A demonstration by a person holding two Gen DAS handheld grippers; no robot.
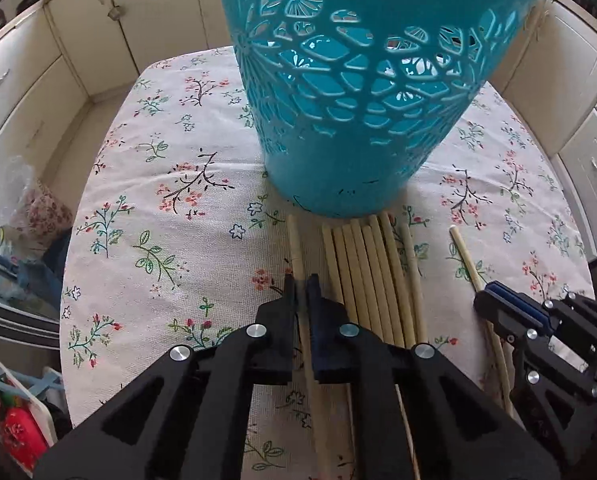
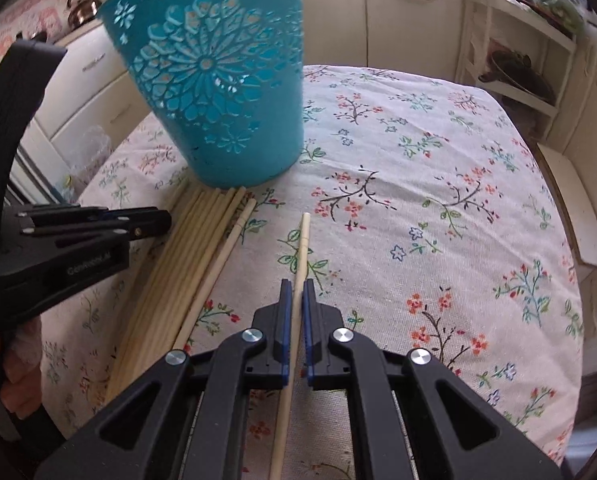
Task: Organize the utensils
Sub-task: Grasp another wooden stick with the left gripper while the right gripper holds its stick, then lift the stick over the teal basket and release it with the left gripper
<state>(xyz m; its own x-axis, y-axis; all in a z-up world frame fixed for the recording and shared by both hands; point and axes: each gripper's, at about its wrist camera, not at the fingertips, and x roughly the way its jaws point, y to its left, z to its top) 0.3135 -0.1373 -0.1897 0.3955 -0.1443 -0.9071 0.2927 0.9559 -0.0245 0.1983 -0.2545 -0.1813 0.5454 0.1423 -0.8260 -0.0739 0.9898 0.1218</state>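
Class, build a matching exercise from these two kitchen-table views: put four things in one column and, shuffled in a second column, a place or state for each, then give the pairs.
Things
1. left gripper
2. right gripper
3. teal basket
4. bundle of chopsticks

Places or states
A. stands upright on the flowered tablecloth
B. lies side by side in front of the basket
C. shut on the chopstick left of the bundle
D. shut on the lone chopstick right of the bundle

Pairs: 1-C, 2-D, 3-A, 4-B
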